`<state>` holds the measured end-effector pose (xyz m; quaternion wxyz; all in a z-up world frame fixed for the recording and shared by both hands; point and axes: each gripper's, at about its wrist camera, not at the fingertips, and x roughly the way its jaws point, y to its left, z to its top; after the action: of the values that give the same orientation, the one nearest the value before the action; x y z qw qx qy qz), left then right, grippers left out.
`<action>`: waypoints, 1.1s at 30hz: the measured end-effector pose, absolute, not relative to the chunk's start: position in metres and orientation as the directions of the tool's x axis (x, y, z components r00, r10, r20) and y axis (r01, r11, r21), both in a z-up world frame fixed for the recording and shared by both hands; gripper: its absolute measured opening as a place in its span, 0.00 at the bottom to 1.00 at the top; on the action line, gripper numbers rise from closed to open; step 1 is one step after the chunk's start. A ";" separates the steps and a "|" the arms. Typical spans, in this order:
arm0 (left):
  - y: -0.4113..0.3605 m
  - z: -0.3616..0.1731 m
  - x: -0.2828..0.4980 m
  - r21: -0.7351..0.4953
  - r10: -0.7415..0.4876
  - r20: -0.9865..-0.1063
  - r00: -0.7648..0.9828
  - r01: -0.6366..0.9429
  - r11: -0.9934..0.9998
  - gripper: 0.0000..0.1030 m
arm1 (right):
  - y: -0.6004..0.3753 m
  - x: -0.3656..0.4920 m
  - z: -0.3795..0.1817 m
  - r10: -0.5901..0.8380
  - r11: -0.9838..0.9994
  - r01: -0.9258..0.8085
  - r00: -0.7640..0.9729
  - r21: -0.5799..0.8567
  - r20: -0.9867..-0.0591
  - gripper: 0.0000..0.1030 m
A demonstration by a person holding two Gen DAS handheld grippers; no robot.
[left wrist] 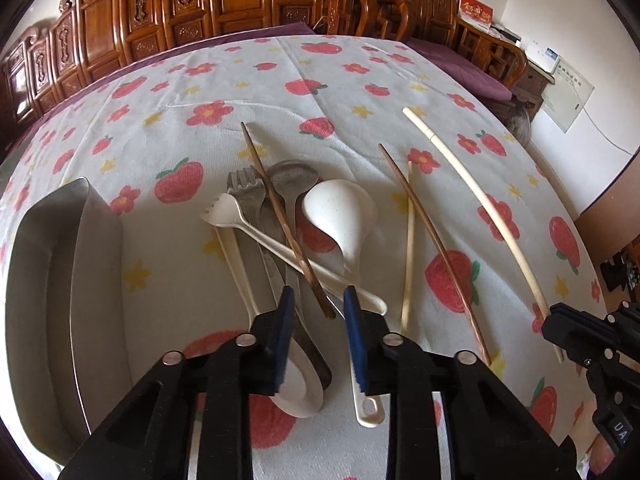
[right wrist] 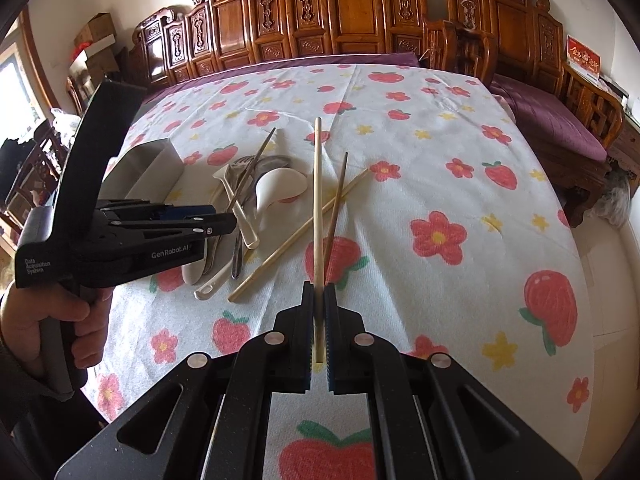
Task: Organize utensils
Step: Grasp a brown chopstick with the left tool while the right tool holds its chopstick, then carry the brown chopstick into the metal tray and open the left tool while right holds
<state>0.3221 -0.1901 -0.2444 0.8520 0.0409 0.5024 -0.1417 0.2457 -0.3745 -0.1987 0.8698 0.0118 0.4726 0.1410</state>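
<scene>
A: What does the right gripper [right wrist: 319,292] hold?

B: It is clenched on a pale chopstick [right wrist: 318,200], near its lower end. The stick points away from the camera, over the surface [right wrist: 440,128] with the flower and strawberry cloth.

A: And the left gripper [left wrist: 318,300]?

B: It hangs over the pile of utensils, pointing down. Its jaws are partly apart. The brown chopstick [left wrist: 288,228] and the handle of the white fork [left wrist: 280,246] lie between the blue pads [left wrist: 354,320], but I cannot tell if the pads press on them.

A: What is in the pile?

B: A white spoon [left wrist: 340,216], a metal fork [left wrist: 248,188] and a metal spoon [left wrist: 292,176], crossing each other. To the right lie one more brown chopstick [left wrist: 432,248] and a short pale chopstick [left wrist: 409,248], crossed.

A: Where is the container?

B: A metal tray [left wrist: 84,264] stands just beside the pile, on its left side.
</scene>
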 end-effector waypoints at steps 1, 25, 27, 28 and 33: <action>-0.189 -0.245 0.322 -0.073 -0.200 -0.870 0.451 0.284 0.956 0.14 | -0.374 0.246 -0.199 0.257 0.960 -0.235 0.514 0.154 -0.818 0.06; -0.140 -0.184 0.257 -0.051 -0.223 -0.788 0.573 0.300 0.952 0.04 | -0.339 0.231 -0.180 0.287 0.938 -0.325 0.538 0.120 -0.792 0.06; -0.131 -0.177 0.250 -0.052 -0.228 -0.783 0.579 0.304 0.951 0.04 | -0.332 0.229 -0.178 0.292 0.934 -0.339 0.540 0.113 -0.789 0.06; -0.127 -0.175 0.248 -0.050 -0.228 -0.780 0.583 0.305 0.951 0.04 | -0.326 0.228 -0.177 0.294 0.931 -0.349 0.543 0.107 -0.787 0.06; -0.097 -0.158 0.233 -0.053 -0.227 -0.765 0.603 0.292 0.955 0.04 | -0.306 0.224 -0.168 0.311 0.918 -0.384 0.544 0.098 -0.779 0.06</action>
<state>0.2335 -0.0969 -0.1581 0.8945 0.0388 0.4212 -0.1450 0.2243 -0.3056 -0.1684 0.8776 -0.0421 0.4345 0.1982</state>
